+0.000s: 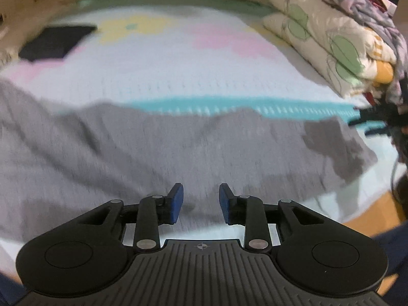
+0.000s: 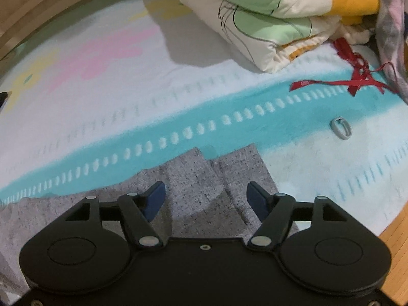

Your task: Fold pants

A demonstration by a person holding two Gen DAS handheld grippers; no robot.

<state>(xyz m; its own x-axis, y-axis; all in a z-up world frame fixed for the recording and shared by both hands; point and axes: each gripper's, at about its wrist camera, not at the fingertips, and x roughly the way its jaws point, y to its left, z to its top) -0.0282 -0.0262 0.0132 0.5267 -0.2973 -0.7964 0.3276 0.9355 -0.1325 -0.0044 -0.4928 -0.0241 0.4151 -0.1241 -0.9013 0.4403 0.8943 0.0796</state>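
Grey pants (image 1: 142, 148) lie spread across the patterned bed cover, blurred in the left wrist view. My left gripper (image 1: 201, 202) hovers over them, open, with a gap between its blue pads and no cloth in it. In the right wrist view the pants' end (image 2: 201, 178) shows two stacked layers with square corners against the teal stripe. Above that end my right gripper (image 2: 206, 200) stands wide open, nothing between its fingers. The other gripper appears dimly at the right edge of the left wrist view, as a dark shape (image 1: 377, 117).
A folded cream quilt (image 1: 321, 40) with green and yellow patches lies at the back right, with loose clothes on it. A red ribbon (image 2: 357, 76) and a small grey clip (image 2: 340, 128) lie on the cover. A dark folded item (image 1: 56, 42) sits far left. Wooden floor (image 2: 397, 232) borders the right.
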